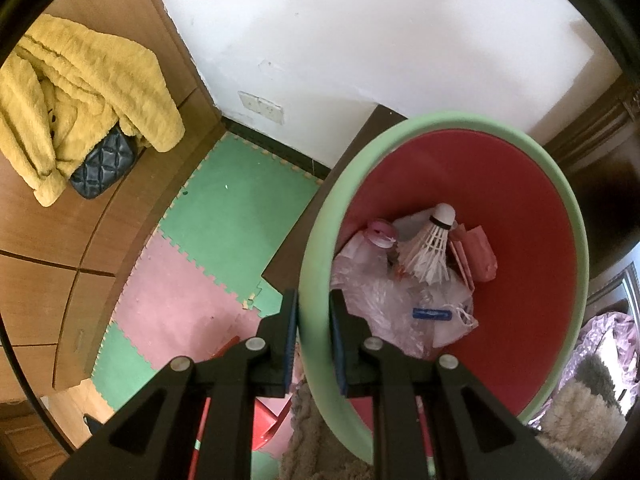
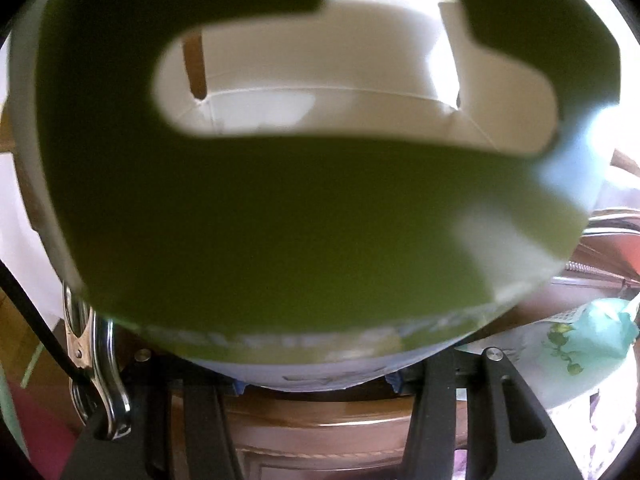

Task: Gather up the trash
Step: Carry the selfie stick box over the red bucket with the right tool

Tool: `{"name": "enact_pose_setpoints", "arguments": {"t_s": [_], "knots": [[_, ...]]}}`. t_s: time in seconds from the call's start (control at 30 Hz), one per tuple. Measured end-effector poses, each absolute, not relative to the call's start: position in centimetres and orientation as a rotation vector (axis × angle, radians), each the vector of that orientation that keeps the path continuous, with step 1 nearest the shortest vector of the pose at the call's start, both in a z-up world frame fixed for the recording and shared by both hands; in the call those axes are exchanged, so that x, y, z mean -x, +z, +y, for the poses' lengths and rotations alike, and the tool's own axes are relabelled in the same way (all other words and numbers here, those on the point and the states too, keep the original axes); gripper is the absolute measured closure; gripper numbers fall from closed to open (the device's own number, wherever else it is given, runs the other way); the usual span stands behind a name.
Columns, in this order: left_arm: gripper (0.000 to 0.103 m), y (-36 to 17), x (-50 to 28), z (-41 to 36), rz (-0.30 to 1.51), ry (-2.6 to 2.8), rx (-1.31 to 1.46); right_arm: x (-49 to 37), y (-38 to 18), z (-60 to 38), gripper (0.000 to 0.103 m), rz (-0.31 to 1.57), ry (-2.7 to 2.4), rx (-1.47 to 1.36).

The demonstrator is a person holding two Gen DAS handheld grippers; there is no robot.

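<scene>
the left tool [image 1: 314,336] is clamped on the near rim of the bin [image 1: 520,184], one finger outside the green lip and one inside against the red wall, so the bin hangs tilted over the foam floor mats [image 1: 224,216] with its mouth toward the camera. inside, at the low side, lie a shuttlecock [image 1: 434,240], crumpled clear plastic bags [image 1: 384,300] and a pink paper scrap [image 1: 482,254]. the step in hand looks like bringing the next piece of trash over, so this grip should stay firm and the mouth should face up enough that nothing slides out. to the right, the right tool [image 2: 316,386] has its pads pressed on the lower edge of a green tissue box [image 2: 280,220], whose oval opening shows an empty white inside; the box fills the view, so the bin cannot be seen from that side. i would carry the box level, bring it above the middle of the bin's mouth clear of the rim, and only then let go.
</scene>
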State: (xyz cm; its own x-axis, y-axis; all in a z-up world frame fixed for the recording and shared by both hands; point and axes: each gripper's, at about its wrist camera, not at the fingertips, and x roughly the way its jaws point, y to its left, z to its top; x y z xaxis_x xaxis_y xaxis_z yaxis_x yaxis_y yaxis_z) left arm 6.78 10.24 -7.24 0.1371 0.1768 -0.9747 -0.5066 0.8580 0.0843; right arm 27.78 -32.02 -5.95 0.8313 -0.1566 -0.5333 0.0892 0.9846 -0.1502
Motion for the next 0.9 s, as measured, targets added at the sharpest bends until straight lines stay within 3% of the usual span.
{"name": "enact_pose_setpoints", "arguments": {"t_s": [0.5,0.9], "knots": [[0.087,-7.2,-6.6,10.2,1.344,0.495,0.293,-22.1,2.3,-30.8,0.053,0.430,-0.063,0.113],[0.087,-7.7,-6.0,10.6,1.330,0.510,0.336,-18.6,7.0,-25.3,0.052,0.427,0.207,0.071]]}}
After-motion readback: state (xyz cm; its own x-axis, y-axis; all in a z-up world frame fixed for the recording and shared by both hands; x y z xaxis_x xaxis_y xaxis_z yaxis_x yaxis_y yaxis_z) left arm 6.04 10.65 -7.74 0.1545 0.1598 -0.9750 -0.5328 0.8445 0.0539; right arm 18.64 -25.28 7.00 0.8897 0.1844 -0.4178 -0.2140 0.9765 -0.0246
